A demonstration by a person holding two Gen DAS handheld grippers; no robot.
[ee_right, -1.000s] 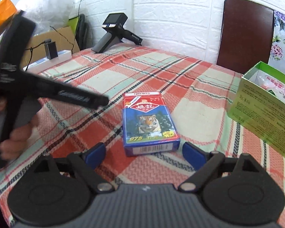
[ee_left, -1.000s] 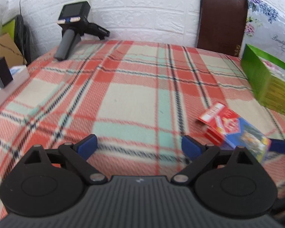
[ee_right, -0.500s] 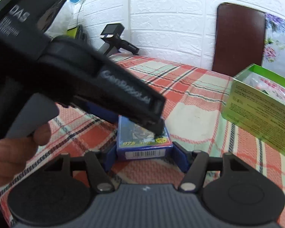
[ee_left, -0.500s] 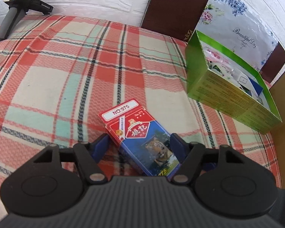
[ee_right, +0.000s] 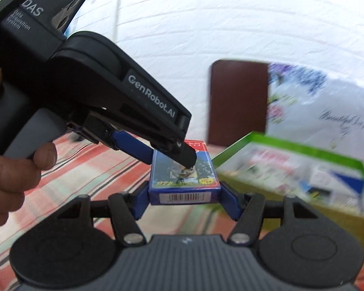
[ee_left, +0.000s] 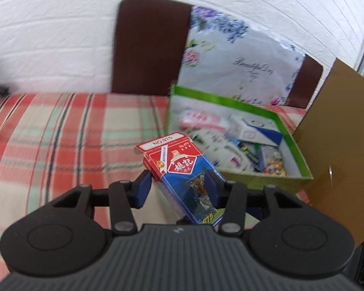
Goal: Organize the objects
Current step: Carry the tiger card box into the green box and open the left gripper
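A red and blue card box with a tiger picture (ee_left: 184, 177) is held off the plaid tablecloth (ee_left: 60, 145). My left gripper (ee_left: 179, 184) is shut on its sides, box tilted. My right gripper (ee_right: 184, 194) is shut on the barcode end of the same card box (ee_right: 184, 181). In the right wrist view the left gripper (ee_right: 172, 155) reaches over the box from the left. The open green box (ee_left: 274, 174) with several small packs inside lies just beyond and to the right; it also shows in the right wrist view (ee_right: 303, 152).
A brown chair back (ee_left: 150, 46) and a floral plastic bag (ee_left: 242, 63) stand behind the table against the white brick wall. A brown cardboard panel (ee_left: 339, 140) rises at the right of the green box.
Both grippers closed on the card box and lifted it off the cloth. It has moved up and toward the green box, whose inside now shows.
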